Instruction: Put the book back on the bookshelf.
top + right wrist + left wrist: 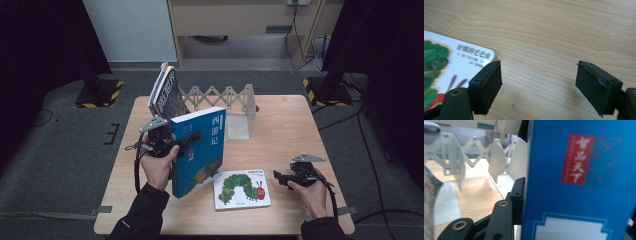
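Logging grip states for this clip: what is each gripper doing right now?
Left gripper: closed on the blue book, held upright.
Right gripper: open, holding nothing, beside the caterpillar book.

The light wooden surface [285, 125] carried a white caterpillar picture book [242, 189] lying flat near its front edge. A white accordion-style book rack [225, 97] stood along the far side, its bookend plate [239, 126] resting on the wood. Two dark books [165, 92] leaned at the rack's left end. A tall blue book [200, 150] stood tilted, left of centre.
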`<state>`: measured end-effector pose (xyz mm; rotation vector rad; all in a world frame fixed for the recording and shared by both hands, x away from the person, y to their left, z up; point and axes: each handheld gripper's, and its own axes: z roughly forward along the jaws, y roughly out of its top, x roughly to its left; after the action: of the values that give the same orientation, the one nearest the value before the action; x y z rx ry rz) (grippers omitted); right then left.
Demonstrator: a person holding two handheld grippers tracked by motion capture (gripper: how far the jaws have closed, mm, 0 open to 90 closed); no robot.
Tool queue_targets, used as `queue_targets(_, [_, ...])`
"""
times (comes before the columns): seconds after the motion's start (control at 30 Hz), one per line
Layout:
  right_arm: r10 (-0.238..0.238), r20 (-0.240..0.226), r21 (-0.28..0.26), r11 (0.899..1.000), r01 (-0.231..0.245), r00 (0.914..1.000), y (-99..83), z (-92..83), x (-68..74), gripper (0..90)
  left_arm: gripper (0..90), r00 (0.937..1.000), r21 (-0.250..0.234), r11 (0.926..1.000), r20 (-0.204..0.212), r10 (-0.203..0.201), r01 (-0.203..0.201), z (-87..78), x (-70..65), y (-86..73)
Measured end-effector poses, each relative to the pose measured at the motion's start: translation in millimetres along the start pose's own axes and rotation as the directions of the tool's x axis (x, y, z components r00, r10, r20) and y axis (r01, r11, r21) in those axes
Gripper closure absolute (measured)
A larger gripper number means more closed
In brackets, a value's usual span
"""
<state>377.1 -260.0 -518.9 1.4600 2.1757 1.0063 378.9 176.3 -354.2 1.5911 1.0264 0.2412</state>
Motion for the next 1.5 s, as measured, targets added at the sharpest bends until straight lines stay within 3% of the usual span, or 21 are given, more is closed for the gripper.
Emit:
queue_targets(0.13, [-0.007,0.032,0.039,0.999,0.006,0.9995,-3.3,2.3,-4.6,19.3,59.6,0.9994,-0.013,0.9999,-0.034,-0.002,0.002,-0.6,7.5,9.4])
queue_targets(0.37, [-0.021,0.066,0.055,0.998,0.018,0.9976,-7.2,6.0,-12.2,16.3,59.6,0.9953,-0.037,0.9992,-0.096,0.011,-0.015,7.4,16.1,27.9])
queue_targets(0.53, [-0.033,0.081,0.046,0.998,0.030,0.9962,-8.4,7.5,-12.6,13.8,59.6,0.9944,-0.070,0.9975,-0.106,-0.001,-0.006,13.8,21.4,39.2])
queue_targets(0.7, [-0.050,0.096,0.042,0.998,0.047,0.9941,-10.5,10.8,-11.7,6.9,59.6,0.9917,-0.084,0.9960,-0.127,0.018,-0.028,21.8,21.1,51.0])
queue_targets(0.77, [-0.054,0.095,0.039,0.998,0.050,0.9940,-10.8,10.8,-12.0,6.7,59.6,0.9903,-0.087,0.9954,-0.136,0.027,-0.039,26.0,20.6,55.2])
queue_targets(0.97, [-0.045,0.100,0.011,0.999,0.044,0.9940,-14.6,11.6,-13.1,3.4,59.6,0.9913,-0.110,0.9937,-0.131,0.004,-0.019,37.4,24.7,66.3])
queue_targets(1.13, [-0.049,0.100,0.012,0.999,0.048,0.9938,-14.6,11.8,-13.7,3.0,59.7,0.9897,-0.123,0.9918,-0.142,0.017,-0.034,45.8,24.5,77.1])
queue_targets(1.33, [-0.050,0.096,0.011,0.999,0.049,0.9941,-14.6,12.1,-13.9,2.6,59.6,0.9878,-0.143,0.9894,-0.156,0.001,-0.024,57.4,30.4,86.5])
queue_targets(1.5, [-0.049,0.096,0.010,0.999,0.048,0.9941,-14.5,12.3,-13.8,2.5,59.6,0.9830,-0.125,0.9916,-0.183,0.008,-0.032,70.7,34.8,92.4])
